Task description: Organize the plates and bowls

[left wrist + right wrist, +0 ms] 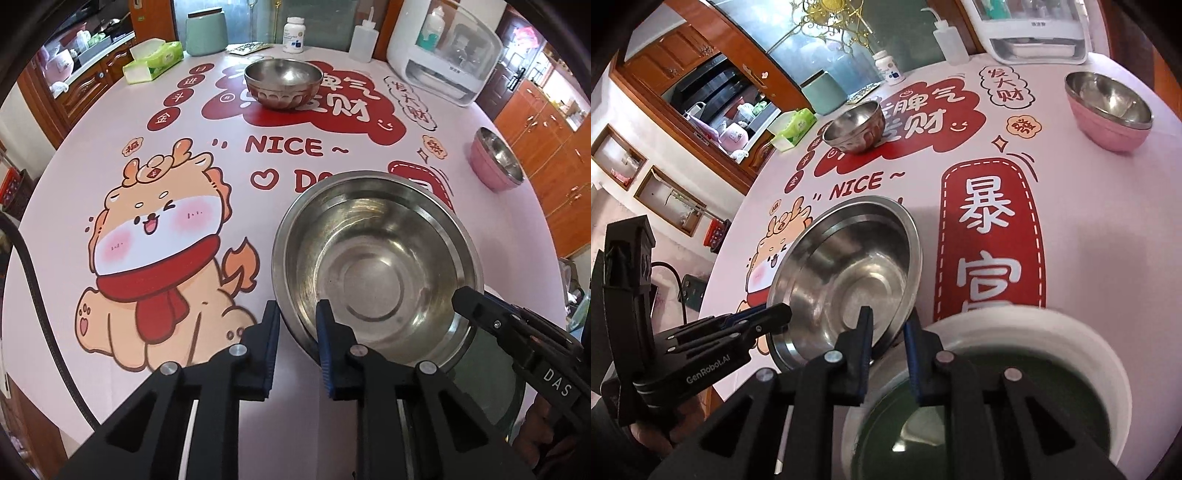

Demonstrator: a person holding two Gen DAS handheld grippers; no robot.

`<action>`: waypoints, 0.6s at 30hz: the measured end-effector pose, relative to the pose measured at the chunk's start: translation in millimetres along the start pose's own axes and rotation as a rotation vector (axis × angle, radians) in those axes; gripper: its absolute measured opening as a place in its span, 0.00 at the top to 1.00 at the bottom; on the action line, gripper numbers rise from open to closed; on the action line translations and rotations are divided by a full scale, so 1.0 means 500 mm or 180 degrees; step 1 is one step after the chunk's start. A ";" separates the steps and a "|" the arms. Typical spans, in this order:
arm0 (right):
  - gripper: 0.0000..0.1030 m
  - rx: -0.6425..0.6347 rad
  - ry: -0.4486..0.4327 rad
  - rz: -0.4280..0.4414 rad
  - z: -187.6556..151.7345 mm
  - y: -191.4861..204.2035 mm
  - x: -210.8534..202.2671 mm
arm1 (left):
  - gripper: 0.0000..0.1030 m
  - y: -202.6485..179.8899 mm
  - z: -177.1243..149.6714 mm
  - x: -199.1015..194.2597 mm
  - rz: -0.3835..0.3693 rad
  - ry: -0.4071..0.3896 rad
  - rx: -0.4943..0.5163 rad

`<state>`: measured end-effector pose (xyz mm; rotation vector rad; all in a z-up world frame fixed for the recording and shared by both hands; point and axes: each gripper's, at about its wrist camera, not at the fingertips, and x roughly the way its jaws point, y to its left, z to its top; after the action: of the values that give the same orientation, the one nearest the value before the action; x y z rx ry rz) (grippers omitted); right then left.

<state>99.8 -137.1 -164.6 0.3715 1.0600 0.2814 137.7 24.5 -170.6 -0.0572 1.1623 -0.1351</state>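
A large steel bowl (376, 266) (849, 273) hangs tilted just above the round printed table (92, 177). My left gripper (297, 306) is shut on its near left rim, one finger inside and one outside. My right gripper (888, 314) is shut on the opposite rim; in the left wrist view the right gripper (463, 297) reaches in from the right. In the right wrist view the left gripper (783, 310) shows at the bowl's left edge. A white-rimmed green plate (1015, 325) (487, 380) lies at the near table edge, partly under the bowl.
A small steel bowl (282, 83) (855, 127) stands at the far middle and a pink bowl with a steel lining (496, 162) (1108, 110) at the far right. Along the back stand a tissue box (153, 61), green canister (205, 33), pill bottle (294, 35), squeeze bottle (364, 40) and white appliance (443, 55).
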 end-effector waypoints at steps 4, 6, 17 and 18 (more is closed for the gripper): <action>0.84 0.0009 -0.0097 -0.0056 -0.029 0.035 -0.020 | 0.82 0.025 -0.025 -0.033 -0.0073 -0.0060 0.0075; 0.84 0.0017 -0.0144 -0.0080 -0.047 0.055 -0.028 | 0.82 0.038 -0.038 -0.047 -0.0092 -0.0081 0.0119; 0.84 0.0142 -0.0298 -0.0193 -0.151 0.144 -0.045 | 0.81 0.113 -0.119 -0.104 -0.0144 -0.0095 0.0380; 0.84 0.0153 -0.0297 -0.0212 -0.160 0.150 -0.044 | 0.81 0.116 -0.126 -0.105 -0.0149 -0.0082 0.0391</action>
<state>15.3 -65.1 -150.2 0.3880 0.9866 0.1776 64.1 90.7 -154.5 0.0223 1.1251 -0.2461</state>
